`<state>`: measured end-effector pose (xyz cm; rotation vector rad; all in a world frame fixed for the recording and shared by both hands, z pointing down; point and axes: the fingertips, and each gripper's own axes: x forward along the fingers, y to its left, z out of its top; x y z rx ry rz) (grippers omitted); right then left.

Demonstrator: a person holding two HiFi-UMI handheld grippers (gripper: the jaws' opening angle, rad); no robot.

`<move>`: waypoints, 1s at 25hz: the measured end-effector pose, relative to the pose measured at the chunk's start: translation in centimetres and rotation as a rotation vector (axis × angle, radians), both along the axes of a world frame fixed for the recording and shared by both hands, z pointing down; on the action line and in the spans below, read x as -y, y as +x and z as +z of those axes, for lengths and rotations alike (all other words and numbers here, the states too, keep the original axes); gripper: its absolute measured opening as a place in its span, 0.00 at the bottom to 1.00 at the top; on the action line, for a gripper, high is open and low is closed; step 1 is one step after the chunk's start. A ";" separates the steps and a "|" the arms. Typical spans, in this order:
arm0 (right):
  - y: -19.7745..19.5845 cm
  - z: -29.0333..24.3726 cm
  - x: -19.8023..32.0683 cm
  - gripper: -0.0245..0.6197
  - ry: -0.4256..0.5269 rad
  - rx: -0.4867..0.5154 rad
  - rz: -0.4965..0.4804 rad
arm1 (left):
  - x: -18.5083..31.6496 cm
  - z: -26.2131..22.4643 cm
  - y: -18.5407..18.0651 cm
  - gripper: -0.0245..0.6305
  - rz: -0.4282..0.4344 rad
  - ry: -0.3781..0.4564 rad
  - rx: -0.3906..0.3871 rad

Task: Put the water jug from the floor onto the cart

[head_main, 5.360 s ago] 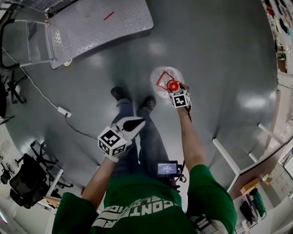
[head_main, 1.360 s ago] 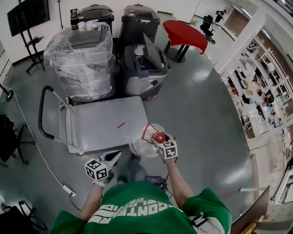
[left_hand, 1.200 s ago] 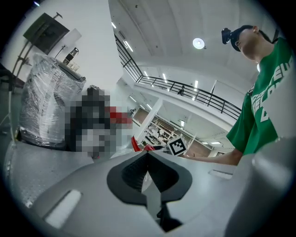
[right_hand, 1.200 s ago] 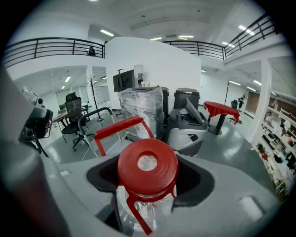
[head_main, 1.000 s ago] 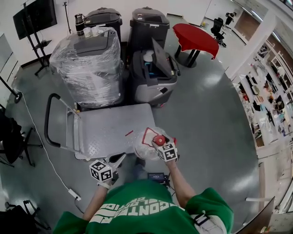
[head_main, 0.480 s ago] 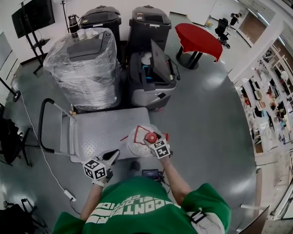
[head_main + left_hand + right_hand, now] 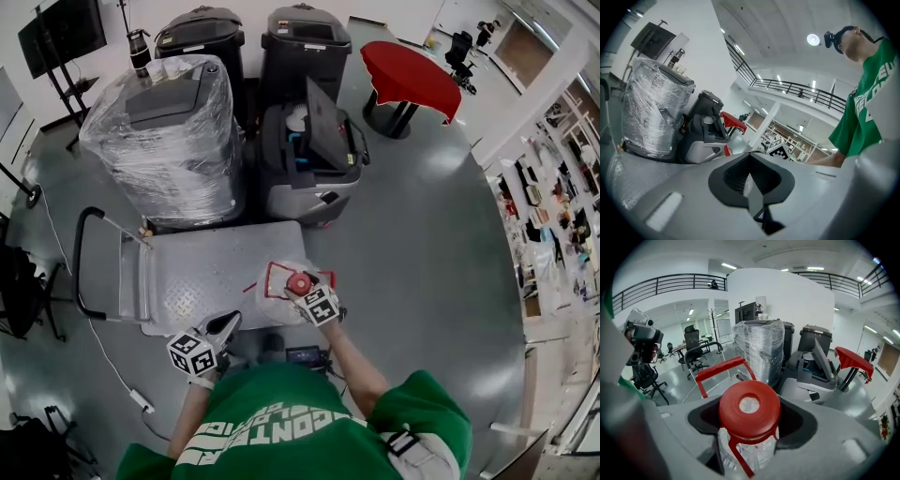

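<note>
Lifted off the floor since 5.4 s ago, the water jug (image 7: pixel 273 300) is now held over the near right corner of the cart (image 7: pixel 202 267), with the right gripper (image 7: pixel 303 288) clamped round its neck just below the red cap (image 7: pixel 749 409). The left gripper (image 7: pixel 225 325) hangs near the cart's front edge, its 2 jaws pressed together on nothing.

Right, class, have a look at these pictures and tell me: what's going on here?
A person in a green shirt holds a gripper in each hand. The right gripper is shut on the neck of a clear plastic water jug with a red cap and red handle, carried above the near edge of the grey metal platform cart. It does not look set down yet. The left gripper is shut and empty.
</note>
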<state>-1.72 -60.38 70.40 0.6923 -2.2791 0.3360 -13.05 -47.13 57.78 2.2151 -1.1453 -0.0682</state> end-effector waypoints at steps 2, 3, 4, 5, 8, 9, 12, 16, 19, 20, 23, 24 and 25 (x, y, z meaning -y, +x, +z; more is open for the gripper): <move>-0.5 0.3 0.3 0.51 -0.009 -0.003 -0.004 | 0.3 0.0 -0.2 0.05 -0.002 -0.001 -0.001; -0.7 0.6 0.4 0.51 -0.013 -0.007 -0.006 | 0.5 0.1 -0.4 0.05 -0.004 -0.001 -0.004; -0.8 0.9 0.4 0.51 -0.017 -0.012 -0.008 | 0.6 0.1 -0.5 0.06 -0.006 -0.001 -0.008; -1.1 1.2 0.5 0.51 -0.022 -0.017 -0.009 | 0.8 0.2 -0.7 0.05 -0.008 -0.002 -0.013; -2.2 2.0 0.8 0.51 -0.028 -0.031 -0.016 | 1.1 0.6 -1.5 0.05 -0.007 -0.005 -0.023; -2.6 2.2 0.9 0.51 -0.027 -0.037 -0.020 | 1.3 0.7 -1.8 0.06 -0.006 -0.007 -0.026; -3.7 2.8 1.2 0.51 -0.044 -0.053 -0.023 | 1.4 1.0 -2.6 0.05 -0.002 -0.014 -0.037; -5.9 3.8 1.4 0.51 -0.063 -0.073 -0.041 | 1.3 1.3 -4.5 0.05 -0.019 -0.026 -0.046; -7.4 4.8 1.8 0.50 -0.072 -0.086 -0.051 | 1.4 1.9 -6.0 0.05 -0.035 -0.034 -0.051; -7.8 5.2 2.1 0.51 -0.072 -0.091 -0.052 | 1.7 2.1 -6.4 0.05 -0.038 -0.032 -0.054; -9.2 5.9 3.5 0.51 -0.068 -0.110 -0.066 | 2.7 2.1 -7.9 0.05 -0.052 -0.021 -0.067; -9.9 6.2 3.6 0.50 -0.070 -0.115 -0.076 | 2.7 2.1 -8.4 0.05 -0.059 -0.024 -0.071; -10.6 6.6 3.5 0.51 -0.072 -0.118 -0.086 | 2.5 2.0 -9.0 0.05 -0.064 -0.028 -0.073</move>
